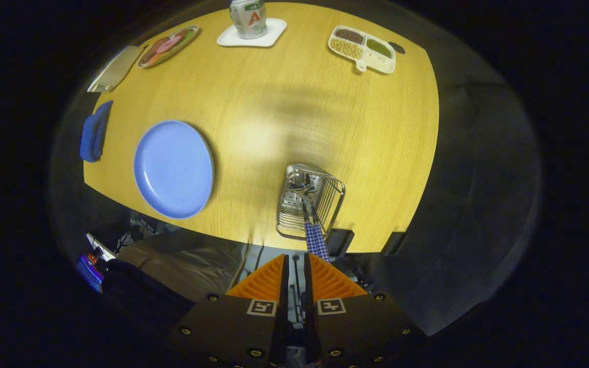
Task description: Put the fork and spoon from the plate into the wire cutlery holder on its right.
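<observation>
The wire cutlery holder [325, 197] stands near the table's front edge, just ahead of my fingers. In it lie a spoon [299, 180], bowl down at the far end, and a second metal stem beside it that I take for the fork [314, 213]. Their blue-checked handles [317, 243] stick out toward me and end beside my right fingertip. The blue plate [173, 168] lies left of the holder with nothing on it. My gripper [295, 255] hovers high above the table edge. Its fingers stand a narrow gap apart, and nothing is held between them.
Along the table's far side are a can [248, 18] on a white coaster, a divided dish of beans [363, 47], a plate of food [167, 46] and a metal tray [115, 69]. A blue cloth [94, 132] lies at the left edge.
</observation>
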Demonstrator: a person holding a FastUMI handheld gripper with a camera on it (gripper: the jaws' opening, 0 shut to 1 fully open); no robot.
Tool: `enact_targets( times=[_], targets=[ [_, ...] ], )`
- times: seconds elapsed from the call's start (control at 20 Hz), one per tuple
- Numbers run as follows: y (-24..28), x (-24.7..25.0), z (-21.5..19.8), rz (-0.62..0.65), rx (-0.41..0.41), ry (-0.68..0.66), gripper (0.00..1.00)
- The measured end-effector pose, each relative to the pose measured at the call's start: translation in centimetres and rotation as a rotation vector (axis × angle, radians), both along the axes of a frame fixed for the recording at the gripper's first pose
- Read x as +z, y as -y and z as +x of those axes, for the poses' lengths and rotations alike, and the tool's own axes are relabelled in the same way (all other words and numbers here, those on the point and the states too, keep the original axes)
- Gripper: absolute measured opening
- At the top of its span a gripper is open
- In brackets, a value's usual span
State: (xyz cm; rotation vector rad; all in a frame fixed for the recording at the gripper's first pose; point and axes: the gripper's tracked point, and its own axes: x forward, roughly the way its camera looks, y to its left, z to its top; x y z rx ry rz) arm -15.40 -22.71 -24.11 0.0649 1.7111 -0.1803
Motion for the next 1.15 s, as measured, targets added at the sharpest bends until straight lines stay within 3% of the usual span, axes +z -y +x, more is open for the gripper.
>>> enact_targets(
  times=[0.1,0.25,0.4,0.5,0.65,0.8,0.95,1.05,1.15],
  targets=[
    [-3.5,2.0,2.0,-0.004,0.005,0.201,0.14],
    [-6.5,6.1,6.0,-0.049,0.006,0.616,0.14],
    [-8.4,12.0,7.8,-0.146,-0.067,1.043,0.14],
    [-9.1,16.8,8.0,-0.242,-0.089,1.295,0.14],
    [-10.9,23.2,7.0,-0.384,-0.05,1.566,0.14],
    [-12.8,25.9,7.0,-0.456,-0.042,1.686,0.14],
    [-14.6,24.6,8.4,-0.439,-0.019,1.668,0.14],
    [-15.9,23.8,9.5,-0.398,0.015,1.661,0.5],
    [-16.3,22.1,9.7,-0.376,0.038,1.636,0.53]
  ],
)
